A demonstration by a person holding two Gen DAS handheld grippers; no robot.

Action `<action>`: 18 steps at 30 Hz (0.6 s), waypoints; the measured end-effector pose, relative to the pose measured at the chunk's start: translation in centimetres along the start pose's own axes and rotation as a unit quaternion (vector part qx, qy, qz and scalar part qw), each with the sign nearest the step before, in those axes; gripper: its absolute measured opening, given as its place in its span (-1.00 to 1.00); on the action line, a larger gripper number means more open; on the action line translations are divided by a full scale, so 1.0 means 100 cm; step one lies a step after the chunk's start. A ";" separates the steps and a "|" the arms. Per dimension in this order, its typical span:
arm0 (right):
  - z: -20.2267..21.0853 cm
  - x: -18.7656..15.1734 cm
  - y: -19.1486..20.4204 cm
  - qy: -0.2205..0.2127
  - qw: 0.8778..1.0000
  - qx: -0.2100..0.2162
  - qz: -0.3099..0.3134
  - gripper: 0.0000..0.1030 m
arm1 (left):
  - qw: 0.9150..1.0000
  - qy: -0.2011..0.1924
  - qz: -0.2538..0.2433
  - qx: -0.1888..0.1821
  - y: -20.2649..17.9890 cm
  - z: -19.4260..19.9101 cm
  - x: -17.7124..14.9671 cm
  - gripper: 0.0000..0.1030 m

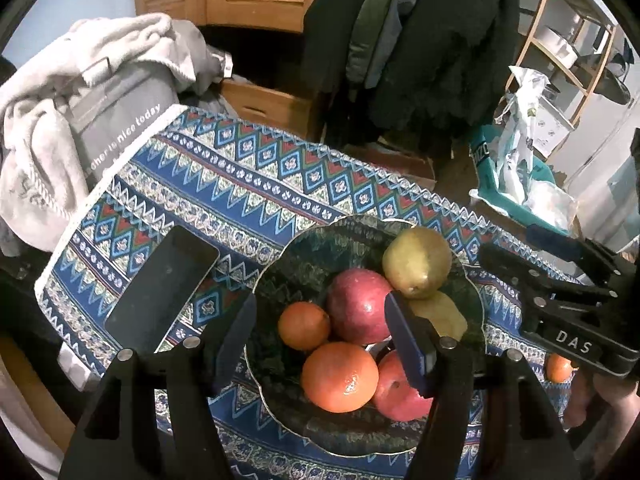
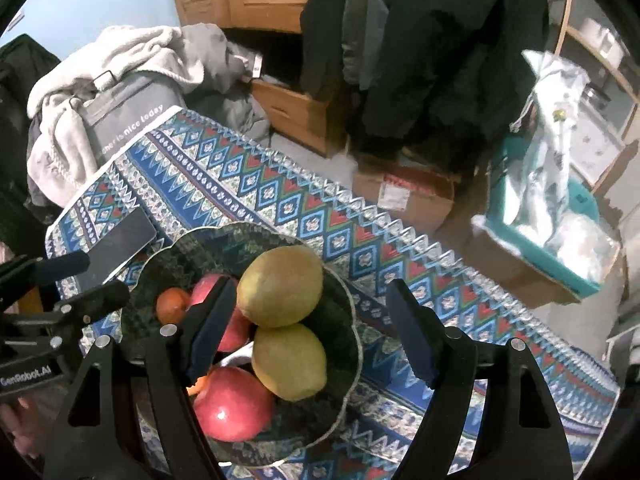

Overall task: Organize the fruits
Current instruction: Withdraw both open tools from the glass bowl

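Observation:
A dark green scalloped bowl [image 1: 304,248] [image 2: 344,364] on the patterned tablecloth [image 1: 240,184] holds two oranges [image 1: 340,376], two red apples [image 1: 360,304] [image 2: 232,408] and two yellow-green pears [image 1: 416,262] [image 2: 280,284]. My left gripper [image 1: 320,336] hovers over the bowl, open, its blue pads touching no fruit. At the bowl's right side my right gripper [image 2: 310,332] is also open above the pears and holds nothing. Each gripper shows in the other's view: the right gripper [image 1: 516,244], the left gripper [image 2: 96,276]. One small orange [image 1: 558,368] lies on the cloth under the right gripper.
A black phone [image 1: 164,292] [image 2: 120,240] lies on the cloth left of the bowl. Behind the table are a grey bag with a pale towel [image 1: 48,92], hanging dark coats [image 1: 440,40], cardboard boxes [image 2: 404,196] and a teal box of plastic bags [image 2: 560,240].

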State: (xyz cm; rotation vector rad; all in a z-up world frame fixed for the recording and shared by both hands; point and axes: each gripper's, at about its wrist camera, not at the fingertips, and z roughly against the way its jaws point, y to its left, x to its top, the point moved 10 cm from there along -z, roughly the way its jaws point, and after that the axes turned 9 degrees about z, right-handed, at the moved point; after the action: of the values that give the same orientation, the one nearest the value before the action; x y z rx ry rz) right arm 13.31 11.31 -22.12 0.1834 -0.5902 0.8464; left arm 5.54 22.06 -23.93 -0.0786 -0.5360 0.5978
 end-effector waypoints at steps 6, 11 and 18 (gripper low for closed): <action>0.026 0.001 -0.003 -0.014 1.000 -0.015 0.004 0.52 | 1.000 -0.016 -0.012 -0.009 -0.011 0.016 0.003 0.39; 0.048 0.001 -0.008 -0.026 0.999 -0.019 -0.002 0.52 | 0.999 -0.025 -0.027 -0.019 -0.024 0.031 0.005 0.44; 0.080 -0.003 -0.018 -0.044 0.999 -0.027 -0.014 0.52 | 0.998 -0.041 -0.045 -0.031 -0.043 0.049 0.003 0.47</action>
State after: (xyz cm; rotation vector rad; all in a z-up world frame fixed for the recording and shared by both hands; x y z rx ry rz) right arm 11.15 6.93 -15.59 0.1795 -0.6916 0.7971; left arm 5.56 18.29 -18.64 -0.0878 -0.6347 0.4991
